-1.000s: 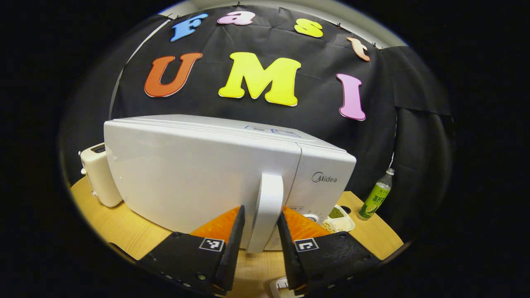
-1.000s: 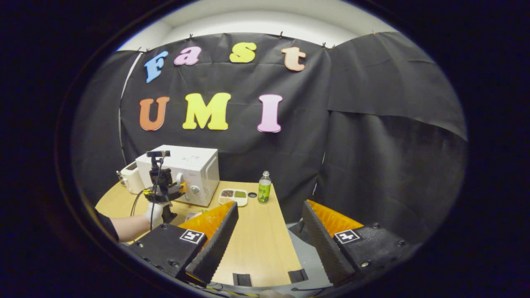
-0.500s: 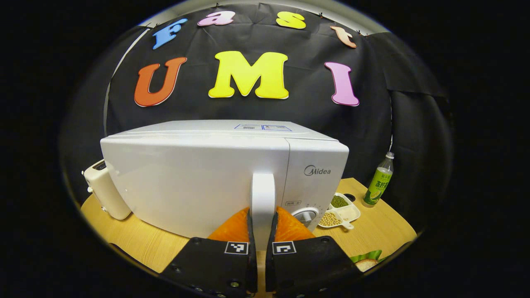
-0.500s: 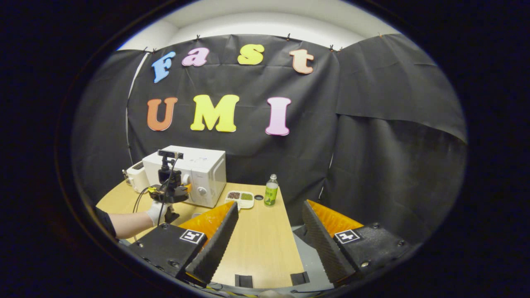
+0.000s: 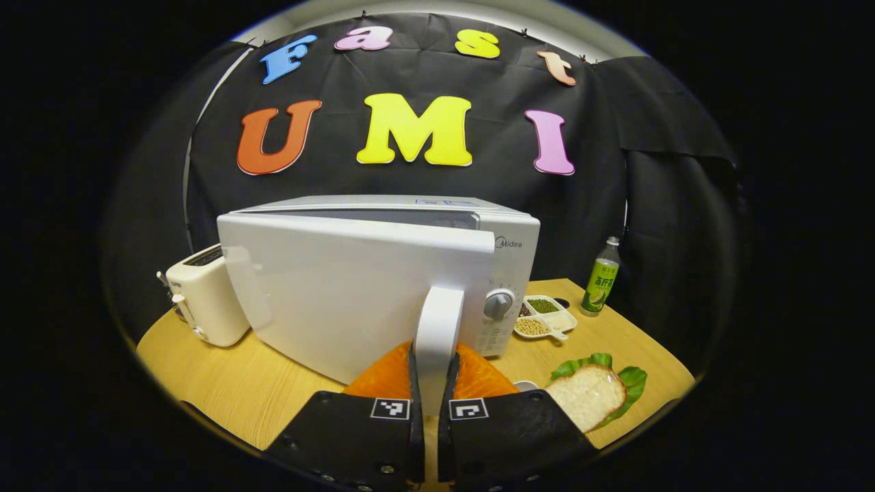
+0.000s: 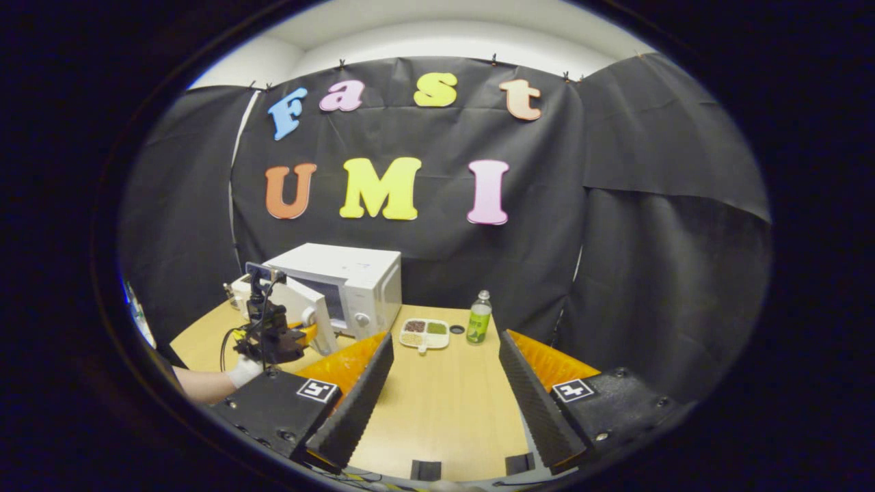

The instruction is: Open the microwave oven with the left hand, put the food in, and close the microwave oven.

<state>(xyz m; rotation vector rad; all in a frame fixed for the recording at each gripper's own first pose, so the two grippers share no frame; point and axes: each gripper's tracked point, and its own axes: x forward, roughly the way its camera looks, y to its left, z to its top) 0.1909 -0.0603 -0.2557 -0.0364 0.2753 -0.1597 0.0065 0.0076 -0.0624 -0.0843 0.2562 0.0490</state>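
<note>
In the left gripper view my left gripper [image 5: 432,359] is shut on the white door handle [image 5: 436,321] of the white microwave [image 5: 509,239]. Its door [image 5: 348,287] stands partly swung out, with a dark gap along its top edge. The food, a slice of bread on lettuce [image 5: 588,393], lies on the table at the lower right. In the right gripper view my right gripper [image 6: 444,365] hangs open above the table with nothing between its fingers. Far off at the left, that view has the microwave [image 6: 362,273] with its door [image 6: 301,307] ajar and the left gripper [image 6: 277,335] held by a gloved hand [image 6: 240,372].
A cream toaster [image 5: 202,297] stands left of the microwave. A white divided dish of beans [image 5: 543,318] and a green bottle [image 5: 600,277] sit to its right near the back wall. The wooden table [image 6: 437,403] stretches ahead of my right gripper.
My left gripper closed on the handle and pulled back, swinging the door partly open. The bread on lettuce has come into the left gripper view. My right gripper stayed open and drifted slightly.
</note>
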